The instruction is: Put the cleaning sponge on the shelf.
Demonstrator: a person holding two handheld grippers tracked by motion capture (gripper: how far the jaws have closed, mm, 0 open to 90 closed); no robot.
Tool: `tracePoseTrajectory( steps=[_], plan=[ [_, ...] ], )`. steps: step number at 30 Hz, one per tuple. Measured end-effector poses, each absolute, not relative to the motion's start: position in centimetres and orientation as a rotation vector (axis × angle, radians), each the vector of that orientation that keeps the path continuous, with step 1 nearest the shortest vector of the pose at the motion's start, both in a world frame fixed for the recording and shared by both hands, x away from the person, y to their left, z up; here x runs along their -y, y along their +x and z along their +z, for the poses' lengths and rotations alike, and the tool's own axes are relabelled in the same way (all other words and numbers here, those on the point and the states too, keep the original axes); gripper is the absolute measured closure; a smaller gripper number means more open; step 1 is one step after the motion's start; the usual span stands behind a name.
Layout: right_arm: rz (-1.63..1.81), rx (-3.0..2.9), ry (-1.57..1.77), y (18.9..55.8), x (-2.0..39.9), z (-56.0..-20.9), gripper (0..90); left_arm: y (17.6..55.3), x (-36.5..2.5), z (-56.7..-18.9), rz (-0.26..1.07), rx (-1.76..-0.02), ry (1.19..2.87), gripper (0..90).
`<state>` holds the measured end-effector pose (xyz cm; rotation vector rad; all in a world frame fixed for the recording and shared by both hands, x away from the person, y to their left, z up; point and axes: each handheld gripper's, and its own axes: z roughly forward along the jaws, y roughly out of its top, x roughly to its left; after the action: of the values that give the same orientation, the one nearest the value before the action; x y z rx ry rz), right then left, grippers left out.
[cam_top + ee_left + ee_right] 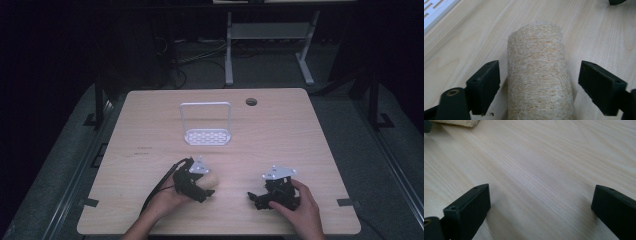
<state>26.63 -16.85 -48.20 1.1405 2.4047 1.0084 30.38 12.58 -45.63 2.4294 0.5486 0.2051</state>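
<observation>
Left tongs (537, 82) spread wide around a loofah roll (540, 75), black jaws flanking it on either side with a gap on each, pads not pressing. Loofah lying flat on the wooden worktop (280, 135), near the front edge, left of centre, just beside the left hand (167, 197). Right tongs (541, 207) likewise spread, nothing between the jaws but bare wood, resting low on the worktop in the right hand (297, 207), apart from the loofah. White perforated rack (206, 125) standing upright farther back, well apart from both tongs.
</observation>
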Motion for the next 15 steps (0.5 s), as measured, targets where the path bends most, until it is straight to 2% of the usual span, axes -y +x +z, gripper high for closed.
tracePoseTrajectory(
  steps=[7, 15],
  plan=[
    [1.008, -2.405, 1.141, 26.63, 16.85, -48.2, 1.8, 30.46, -12.69, -45.55, 0.209, -0.553, 2.425, 25.4],
    [1.008, -2.405, 1.141, 26.63, 16.85, -48.2, 1.8, 30.5, -12.81, -45.5, 0.199, -0.542, 2.419, 37.8]
  ],
)
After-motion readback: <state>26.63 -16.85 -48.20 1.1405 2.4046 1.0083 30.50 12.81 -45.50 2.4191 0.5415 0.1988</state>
